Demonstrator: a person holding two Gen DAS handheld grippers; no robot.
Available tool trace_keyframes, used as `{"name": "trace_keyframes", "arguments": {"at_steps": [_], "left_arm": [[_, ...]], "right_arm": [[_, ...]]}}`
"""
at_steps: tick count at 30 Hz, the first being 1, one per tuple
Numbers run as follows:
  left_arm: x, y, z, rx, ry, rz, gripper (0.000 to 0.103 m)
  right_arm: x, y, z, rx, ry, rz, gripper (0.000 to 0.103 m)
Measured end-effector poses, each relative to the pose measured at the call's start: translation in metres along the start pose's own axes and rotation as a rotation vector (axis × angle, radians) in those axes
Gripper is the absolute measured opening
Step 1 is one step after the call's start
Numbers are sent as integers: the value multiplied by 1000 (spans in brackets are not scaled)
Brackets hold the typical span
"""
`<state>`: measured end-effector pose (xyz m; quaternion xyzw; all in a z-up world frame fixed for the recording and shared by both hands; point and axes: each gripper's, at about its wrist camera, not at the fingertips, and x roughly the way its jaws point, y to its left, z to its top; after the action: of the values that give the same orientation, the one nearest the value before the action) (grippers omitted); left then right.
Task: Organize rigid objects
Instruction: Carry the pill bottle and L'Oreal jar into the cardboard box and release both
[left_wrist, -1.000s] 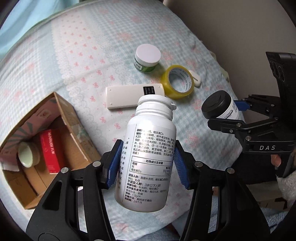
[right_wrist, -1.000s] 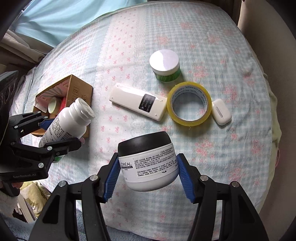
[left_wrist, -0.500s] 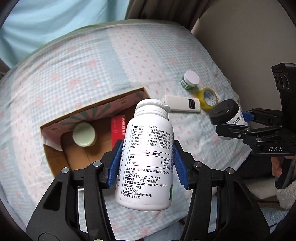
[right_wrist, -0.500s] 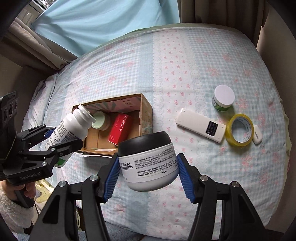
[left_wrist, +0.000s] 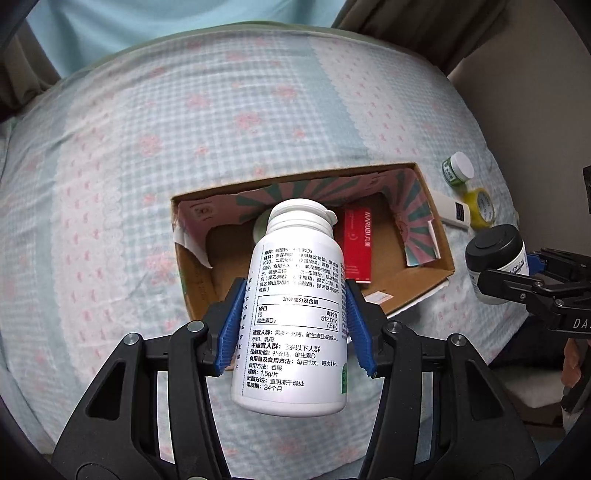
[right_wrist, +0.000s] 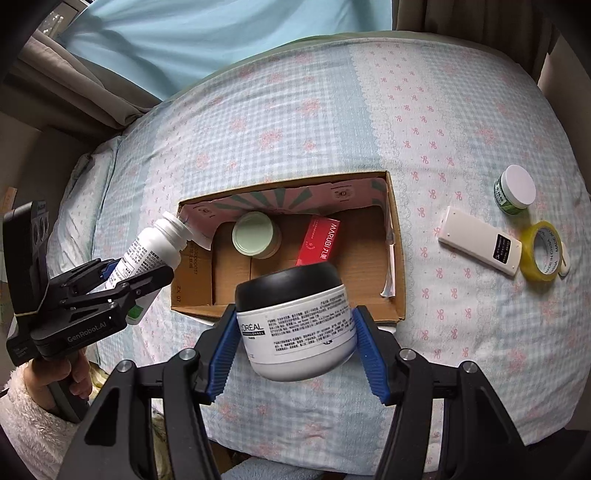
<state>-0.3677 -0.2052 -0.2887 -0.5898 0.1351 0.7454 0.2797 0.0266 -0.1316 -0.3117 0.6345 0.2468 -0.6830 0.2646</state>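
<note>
Over the box (right_wrist: 397, 236), left hand-held gripper (left_wrist: 295, 328) gripping bottle (left_wrist: 295, 325), right hand-held gripper (right_wrist: 295, 332) gripping jar (right_wrist: 295, 325)

Counted: 2 tools – left tool (left_wrist: 295, 325), right tool (right_wrist: 295, 347) – 1 item in each: 1 white pill bottle (left_wrist: 295, 314), 1 black-lidded cream jar (right_wrist: 299, 328).

1 cardboard box (right_wrist: 397, 254) just ahead of both tools, w/ 2 things inside – 1 pale-green-lidded jar (right_wrist: 255, 236), 1 red carton (right_wrist: 319, 242).

Loose on the bed (right_wrist: 295, 122), well off to the right tool's right: 4 pcs – 1 white remote (right_wrist: 480, 245), 1 yellow tape roll (right_wrist: 541, 251), 1 green jar w/ white lid (right_wrist: 515, 188), 1 small white case (right_wrist: 564, 264), mostly hidden behind the roll.
</note>
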Motion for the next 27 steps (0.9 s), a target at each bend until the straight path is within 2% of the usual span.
{"name": "trace_keyframes", "arguments": {"at_steps": [6, 10, 17, 21, 23, 24, 25, 27], "left_arm": [[47, 24, 7, -67, 22, 33, 48], [73, 31, 9, -99, 29, 57, 48], [101, 35, 6, -86, 43, 100, 48], [108, 38, 4, -86, 57, 90, 48], [105, 38, 6, -90, 34, 46, 49], [103, 36, 7, -88, 29, 55, 49], [100, 35, 9, -85, 22, 62, 50], [94, 35, 13, -87, 9, 70, 71]], "right_arm": [[48, 0, 9, 16, 73, -89, 56], [74, -1, 17, -37, 103, -146, 56], [115, -7, 29, -136, 148, -209, 56], [130, -5, 27, -201, 171, -246, 56], [134, -6, 26, -223, 170, -267, 56], [136, -6, 25, -233, 170, -279, 56], [138, -7, 25, -242, 170, -286, 57], [139, -7, 24, -260, 156, -288, 57]]}}
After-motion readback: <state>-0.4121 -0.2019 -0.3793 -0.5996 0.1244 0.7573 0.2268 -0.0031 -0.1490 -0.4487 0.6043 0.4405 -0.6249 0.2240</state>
